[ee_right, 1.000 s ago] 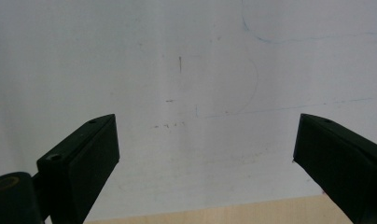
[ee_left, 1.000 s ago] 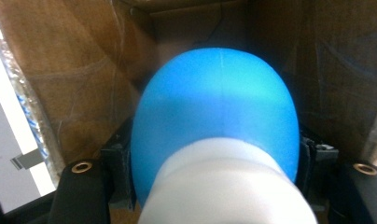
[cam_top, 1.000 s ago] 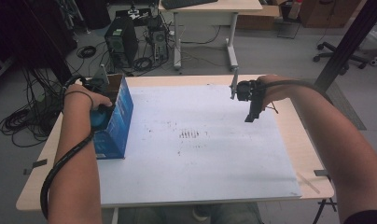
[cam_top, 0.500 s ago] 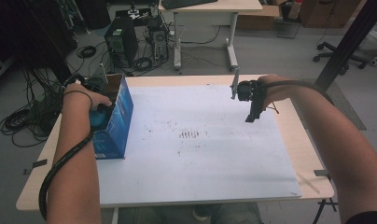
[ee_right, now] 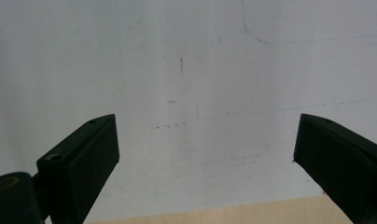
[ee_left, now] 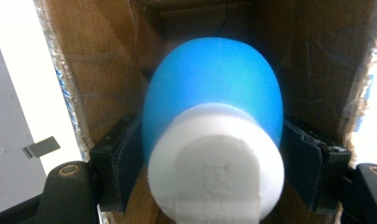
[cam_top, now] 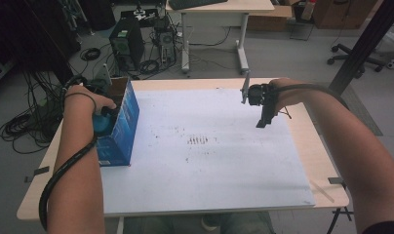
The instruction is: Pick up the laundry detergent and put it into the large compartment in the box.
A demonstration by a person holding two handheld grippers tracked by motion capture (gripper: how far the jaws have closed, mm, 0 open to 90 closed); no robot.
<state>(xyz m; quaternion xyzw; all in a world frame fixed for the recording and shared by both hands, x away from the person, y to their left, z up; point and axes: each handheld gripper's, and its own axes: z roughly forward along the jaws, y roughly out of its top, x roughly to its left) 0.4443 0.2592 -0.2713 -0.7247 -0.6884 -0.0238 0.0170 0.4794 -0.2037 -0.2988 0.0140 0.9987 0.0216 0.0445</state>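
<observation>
Almost nothing is shifting in the high view since a second ago: both arms are sitting where they were, and the only change is at my left gripper, whose jaws have just been opening around the blue and white object. In the left gripper view that object is lying between the two black jaws inside the open cardboard box, its blue rounded end pointing deeper in and its white collar facing the camera. The pads are standing close against the blue flanks, but I cannot tell whether they are still pressing or have already let go.

The box is standing at the left edge of the white sheet on the table.

My right gripper is hanging wide open over bare sheet, holding nothing.

I am judging the object to be light, smooth and probably slippery, with a dome that would squirt out of a careless pinch. The best hold looks to be across the widest blue part, just ahead of the white collar.
</observation>
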